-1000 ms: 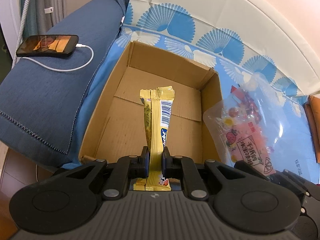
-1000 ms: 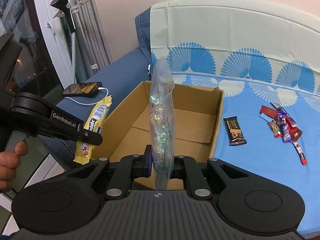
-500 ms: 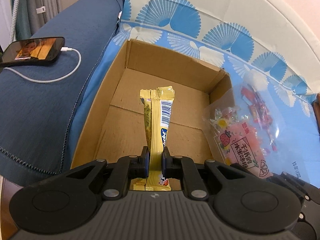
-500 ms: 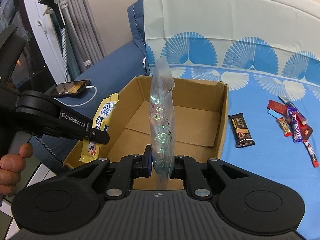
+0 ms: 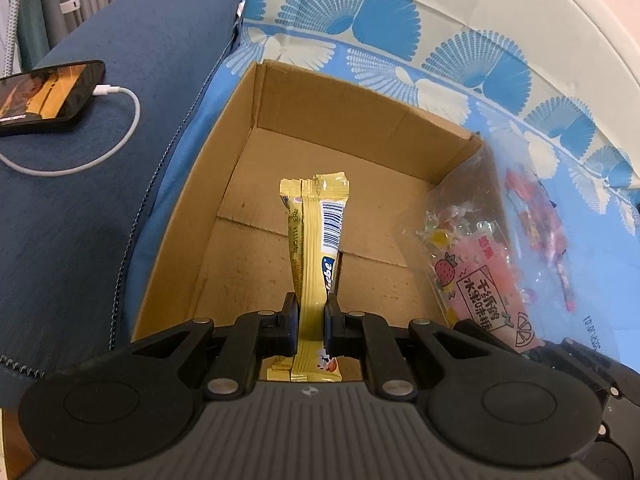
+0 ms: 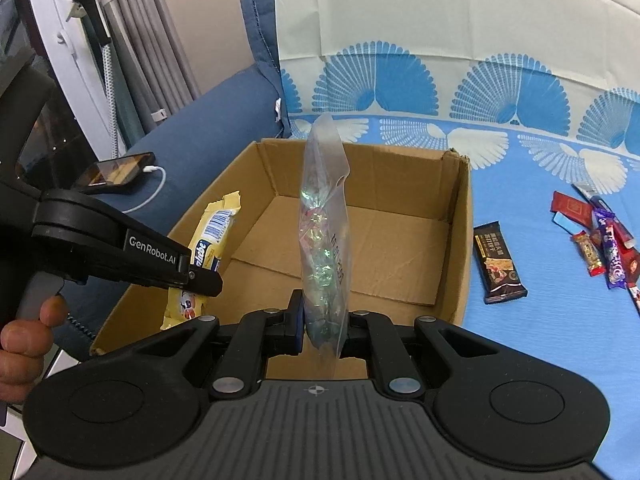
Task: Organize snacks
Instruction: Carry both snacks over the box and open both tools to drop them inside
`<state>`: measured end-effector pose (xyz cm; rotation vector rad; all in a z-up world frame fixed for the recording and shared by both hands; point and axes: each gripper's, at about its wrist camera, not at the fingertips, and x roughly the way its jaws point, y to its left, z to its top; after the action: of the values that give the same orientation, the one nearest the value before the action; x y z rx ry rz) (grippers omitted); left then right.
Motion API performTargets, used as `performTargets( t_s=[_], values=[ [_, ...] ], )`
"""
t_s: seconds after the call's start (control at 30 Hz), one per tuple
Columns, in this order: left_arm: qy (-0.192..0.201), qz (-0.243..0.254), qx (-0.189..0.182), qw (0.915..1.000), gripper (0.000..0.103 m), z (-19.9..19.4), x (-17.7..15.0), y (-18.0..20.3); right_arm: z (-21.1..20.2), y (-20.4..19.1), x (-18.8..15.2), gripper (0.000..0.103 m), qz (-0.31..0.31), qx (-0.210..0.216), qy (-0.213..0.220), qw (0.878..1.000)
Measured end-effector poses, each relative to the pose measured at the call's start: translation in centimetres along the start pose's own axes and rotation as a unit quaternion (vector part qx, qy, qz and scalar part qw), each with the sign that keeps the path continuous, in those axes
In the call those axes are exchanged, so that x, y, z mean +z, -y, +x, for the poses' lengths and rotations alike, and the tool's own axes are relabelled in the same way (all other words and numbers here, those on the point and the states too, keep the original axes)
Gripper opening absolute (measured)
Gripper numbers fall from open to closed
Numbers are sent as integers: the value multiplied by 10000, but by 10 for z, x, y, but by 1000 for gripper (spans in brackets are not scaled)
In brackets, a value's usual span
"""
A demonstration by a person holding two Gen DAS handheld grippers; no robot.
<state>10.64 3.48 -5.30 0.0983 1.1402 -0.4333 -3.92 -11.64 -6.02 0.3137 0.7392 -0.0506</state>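
My left gripper is shut on a yellow wafer bar, which hangs over the open cardboard box. In the right wrist view that same bar sits at the box's left wall, held by the left gripper. My right gripper is shut on a clear bag of candies, upright over the near part of the box. From the left wrist view the candy bag shows at the box's right side. Only bare cardboard shows on the box floor.
The box stands on a blue fan-patterned cloth over a blue sofa. A dark snack bar and a small pile of wrapped snacks lie right of the box. A phone on a white cable rests on the armrest.
Both grippers have moved forward and down toward the box with their snacks still held. The box now looms larger in both views.
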Motion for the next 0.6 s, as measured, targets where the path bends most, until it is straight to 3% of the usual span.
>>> performTargets(
  t_s=[0.4,0.47,0.5,0.53,0.6],
  values=[
    [-161,224,277,9992,16,40,18,-2,38,9,10,15,195,41,-140,9997],
    [-251,259,376,9986,43,43,21,-2,41,10,14,23,228,128,-125,9996],
    [-227,225,432,9986,79,41,22,-3,42,10,17,49,229,102,-119,9996],
    [-130,151,503,9985,98,36,22,-5,42,11,19,74,243,18,-100,9997],
    [207,14,664,9976,103,23,18,-10,33,12,23,79,252,-214,46,9994]
  ],
)
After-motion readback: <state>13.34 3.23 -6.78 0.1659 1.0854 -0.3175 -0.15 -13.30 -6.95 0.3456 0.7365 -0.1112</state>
